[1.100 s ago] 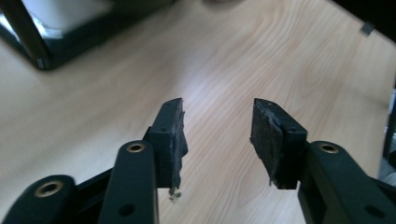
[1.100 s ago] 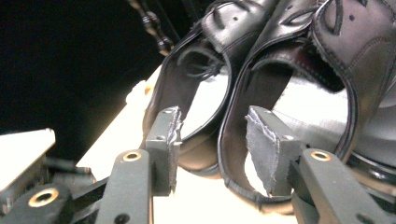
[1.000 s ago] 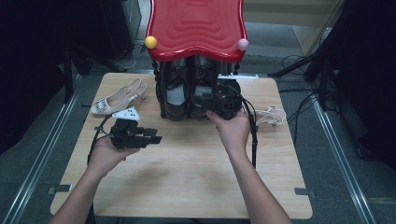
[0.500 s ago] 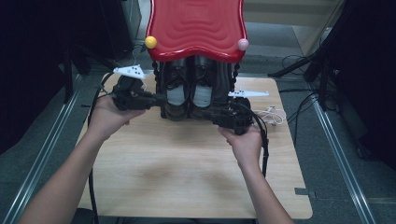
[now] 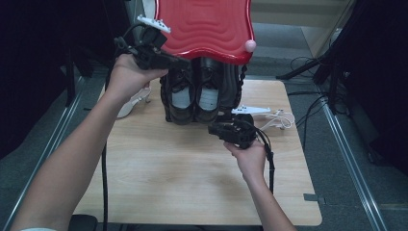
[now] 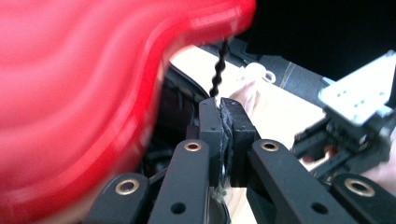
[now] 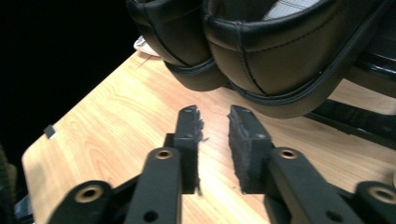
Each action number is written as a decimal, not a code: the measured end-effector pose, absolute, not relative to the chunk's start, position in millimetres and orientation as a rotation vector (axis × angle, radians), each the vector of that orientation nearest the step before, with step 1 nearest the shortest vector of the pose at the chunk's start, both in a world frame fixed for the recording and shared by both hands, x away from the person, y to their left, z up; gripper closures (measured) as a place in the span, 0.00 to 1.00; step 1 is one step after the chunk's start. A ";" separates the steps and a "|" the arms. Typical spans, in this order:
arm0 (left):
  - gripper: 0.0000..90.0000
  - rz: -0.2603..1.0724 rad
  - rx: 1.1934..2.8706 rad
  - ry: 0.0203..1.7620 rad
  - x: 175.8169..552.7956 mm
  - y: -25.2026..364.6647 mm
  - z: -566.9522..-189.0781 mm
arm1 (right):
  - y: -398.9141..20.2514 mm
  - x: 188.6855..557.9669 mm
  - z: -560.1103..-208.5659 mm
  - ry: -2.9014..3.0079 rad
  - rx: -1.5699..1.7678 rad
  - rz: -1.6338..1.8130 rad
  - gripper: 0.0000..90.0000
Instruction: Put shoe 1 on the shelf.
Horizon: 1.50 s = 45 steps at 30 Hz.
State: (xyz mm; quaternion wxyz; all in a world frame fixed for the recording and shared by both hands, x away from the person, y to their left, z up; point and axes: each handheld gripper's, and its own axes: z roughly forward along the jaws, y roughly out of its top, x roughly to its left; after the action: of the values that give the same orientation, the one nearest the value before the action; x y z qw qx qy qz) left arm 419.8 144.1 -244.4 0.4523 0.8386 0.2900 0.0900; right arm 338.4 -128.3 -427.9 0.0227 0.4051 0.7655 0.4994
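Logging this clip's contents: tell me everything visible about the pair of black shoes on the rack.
The black shoes are glossy, leather-looking lace-ups with pale insoles. They stand side by side, steeply tipped, in a dark rack under its red wavy top, on the wooden table. In the right gripper view their rounded, stitched ends overhang the tabletop. No tool touches them.

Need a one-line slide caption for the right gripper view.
Right gripper, jaws slightly apart and empty, low over the wooden table before two black shoes.
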 end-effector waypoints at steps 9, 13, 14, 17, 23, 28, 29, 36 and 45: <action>1.00 0.236 2.036 0.713 456.0 128.8 -222.5 | -120.2 347.1 -441.3 2.378 1.249 1.567 1.00; 1.00 0.257 2.045 0.732 469.1 120.8 -223.7 | -115.8 351.0 -442.3 2.342 1.247 1.597 1.00; 1.00 0.264 2.046 0.734 471.1 119.2 -224.5 | -114.6 351.3 -442.0 2.329 1.242 1.609 1.00; 1.00 0.263 2.048 0.748 476.6 116.3 -227.9 | -110.5 353.8 -439.7 2.305 1.235 1.615 1.00; 0.99 0.263 2.059 0.768 482.4 115.6 -233.4 | -108.3 359.2 -438.2 2.269 1.229 1.617 1.00; 0.99 0.276 2.066 0.769 483.6 114.6 -235.0 | -105.3 362.4 -439.5 2.295 1.210 1.600 1.00; 0.99 0.281 2.067 0.771 483.7 114.4 -235.2 | -105.3 362.5 -439.5 2.293 1.210 1.603 1.00; 1.00 0.301 2.081 0.782 483.6 113.6 -235.3 | -108.5 364.2 -434.1 2.232 1.224 1.618 1.00; 1.00 0.304 2.081 0.782 483.1 113.4 -235.5 | -113.9 378.6 -430.2 2.151 1.289 1.619 1.00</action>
State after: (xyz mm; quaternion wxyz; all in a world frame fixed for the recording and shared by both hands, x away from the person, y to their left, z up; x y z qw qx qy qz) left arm 483.1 113.4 -235.5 0.4341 0.8355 0.3139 0.1220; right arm 378.6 -113.9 -430.2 0.0780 0.4305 0.7184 0.5408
